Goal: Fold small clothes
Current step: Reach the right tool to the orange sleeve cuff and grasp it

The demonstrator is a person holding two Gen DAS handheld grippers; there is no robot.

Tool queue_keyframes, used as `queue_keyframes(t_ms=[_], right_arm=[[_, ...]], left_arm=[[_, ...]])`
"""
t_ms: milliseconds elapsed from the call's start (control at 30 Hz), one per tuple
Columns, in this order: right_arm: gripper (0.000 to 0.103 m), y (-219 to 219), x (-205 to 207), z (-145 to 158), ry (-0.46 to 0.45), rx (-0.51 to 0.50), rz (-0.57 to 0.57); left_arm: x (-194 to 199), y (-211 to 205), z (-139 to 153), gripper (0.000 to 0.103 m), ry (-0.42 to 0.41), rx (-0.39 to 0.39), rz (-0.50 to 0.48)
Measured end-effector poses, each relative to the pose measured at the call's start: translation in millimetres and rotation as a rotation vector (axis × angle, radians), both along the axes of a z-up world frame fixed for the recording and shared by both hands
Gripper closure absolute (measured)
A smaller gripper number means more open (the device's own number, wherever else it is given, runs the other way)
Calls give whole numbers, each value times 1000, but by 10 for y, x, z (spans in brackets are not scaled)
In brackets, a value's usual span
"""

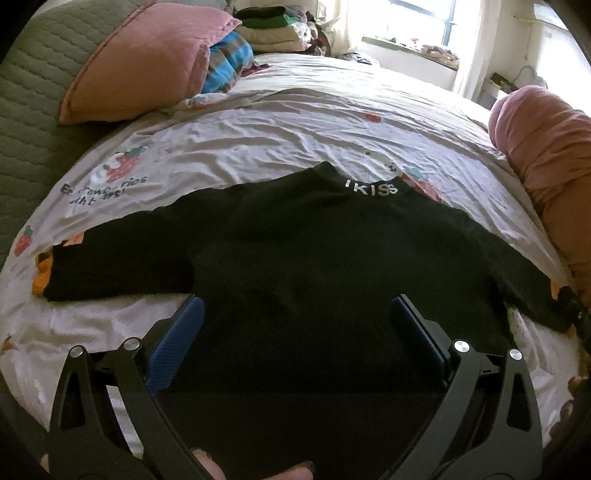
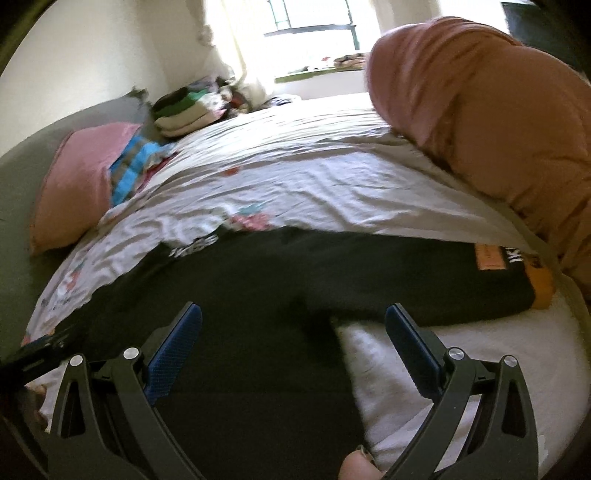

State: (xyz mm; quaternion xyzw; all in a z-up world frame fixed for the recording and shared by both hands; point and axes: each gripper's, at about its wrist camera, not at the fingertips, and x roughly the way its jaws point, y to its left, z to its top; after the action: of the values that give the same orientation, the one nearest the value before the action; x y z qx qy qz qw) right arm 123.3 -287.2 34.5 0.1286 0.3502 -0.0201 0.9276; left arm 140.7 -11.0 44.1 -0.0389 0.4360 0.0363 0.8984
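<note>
A small black long-sleeved top (image 1: 306, 258) lies flat on the bed, its collar with white letters (image 1: 371, 187) pointing away from me and both sleeves spread out. My left gripper (image 1: 297, 308) hovers open over the lower body of the top, blue pads wide apart, nothing between them. In the right wrist view the same black top (image 2: 258, 288) stretches across, its right sleeve ending in an orange cuff (image 2: 541, 291). My right gripper (image 2: 293, 317) is open above the spot where that sleeve meets the body, holding nothing.
The bed is covered by a white sheet with strawberry prints (image 1: 258, 125). A pink pillow (image 1: 147, 62) and a striped blue cloth (image 1: 227, 62) lie at the far left, a stack of folded clothes (image 1: 275, 31) behind them. A pink rolled quilt (image 2: 491, 110) bounds the right side.
</note>
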Motion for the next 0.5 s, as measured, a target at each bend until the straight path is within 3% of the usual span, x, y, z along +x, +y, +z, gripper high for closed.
queue_keyframes(t_ms=[500], right_arm=[[4,-888,178,-325,74,22,-241]], left_arm=[[480,-249,-114,8,29,13,-41]])
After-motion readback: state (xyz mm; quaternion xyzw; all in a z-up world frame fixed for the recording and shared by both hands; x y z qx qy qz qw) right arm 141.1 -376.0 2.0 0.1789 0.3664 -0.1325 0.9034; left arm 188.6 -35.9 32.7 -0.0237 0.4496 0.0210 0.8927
